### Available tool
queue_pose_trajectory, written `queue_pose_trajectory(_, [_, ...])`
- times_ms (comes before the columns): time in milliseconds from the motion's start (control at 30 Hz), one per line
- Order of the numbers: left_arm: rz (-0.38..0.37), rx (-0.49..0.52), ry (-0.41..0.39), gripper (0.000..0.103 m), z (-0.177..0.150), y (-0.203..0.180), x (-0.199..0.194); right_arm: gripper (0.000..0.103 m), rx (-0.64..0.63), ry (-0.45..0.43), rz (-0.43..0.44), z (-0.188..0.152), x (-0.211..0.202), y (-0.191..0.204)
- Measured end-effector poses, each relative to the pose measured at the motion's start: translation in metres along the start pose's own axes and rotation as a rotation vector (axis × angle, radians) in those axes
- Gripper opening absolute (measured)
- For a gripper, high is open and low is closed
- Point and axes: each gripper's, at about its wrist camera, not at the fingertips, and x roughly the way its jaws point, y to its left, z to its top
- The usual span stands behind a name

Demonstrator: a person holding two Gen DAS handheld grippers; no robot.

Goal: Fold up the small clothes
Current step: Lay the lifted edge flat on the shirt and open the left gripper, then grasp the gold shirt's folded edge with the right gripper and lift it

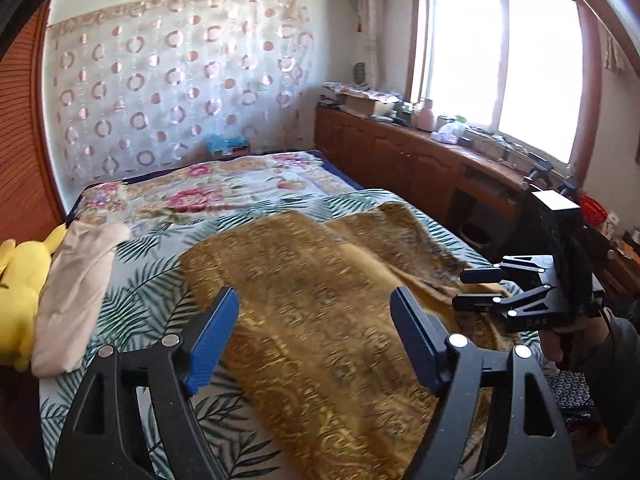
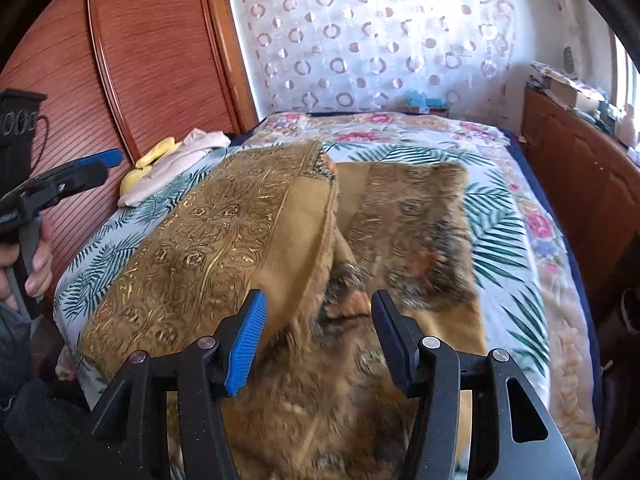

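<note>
A golden-brown patterned garment point(image 1: 320, 312) lies on the bed, one half folded over the other; the right wrist view shows it point(image 2: 224, 240) with a fur-like trim point(image 2: 432, 248) on its right part. My left gripper point(image 1: 314, 312) is open and empty, held above the garment's near part. My right gripper point(image 2: 318, 320) is open and empty above the garment's near edge. The right gripper also shows at the right of the left wrist view point(image 1: 480, 288), and the left gripper at the left of the right wrist view point(image 2: 96, 168).
The bed has a palm-leaf sheet point(image 1: 148, 280) and a floral quilt point(image 1: 224, 188) farther back. A folded beige garment point(image 1: 76, 288) and a yellow plush toy point(image 1: 16, 292) lie at the left edge. A cluttered wooden cabinet point(image 1: 420, 152) runs under the window. A wooden wardrobe point(image 2: 140, 60) stands left.
</note>
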Motion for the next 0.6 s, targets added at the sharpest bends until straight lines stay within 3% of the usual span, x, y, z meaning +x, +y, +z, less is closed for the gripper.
queue_pose_trajectory(233, [0.038, -0.077, 0.000, 0.079, -0.019, 0.029, -0.005, 0.055, 0.023, 0.107, -0.003, 0.013, 0.049, -0.009])
queue_pose_trajectory(267, [0.042, -0.086, 0.000, 0.079, -0.021, 0.031, -0.004, 0.049, 0.018, 0.100, 0.000, 0.015, 0.049, -0.009])
queue_pose_trajectory(333, [0.047, -0.100, 0.003, 0.079, -0.023, 0.036, -0.002, 0.004, 0.002, 0.098, 0.058, 0.014, 0.046, -0.006])
queue_pose_trajectory(433, [0.044, -0.113, 0.011, 0.079, -0.027, 0.037, 0.002, 0.004, -0.036, 0.028, 0.059, 0.015, 0.032, 0.001])
queue_pose_trajectory(600, [0.037, -0.100, 0.023, 0.079, -0.029, 0.030, 0.007, 0.003, 0.006, -0.133, 0.032, 0.015, -0.017, -0.011])
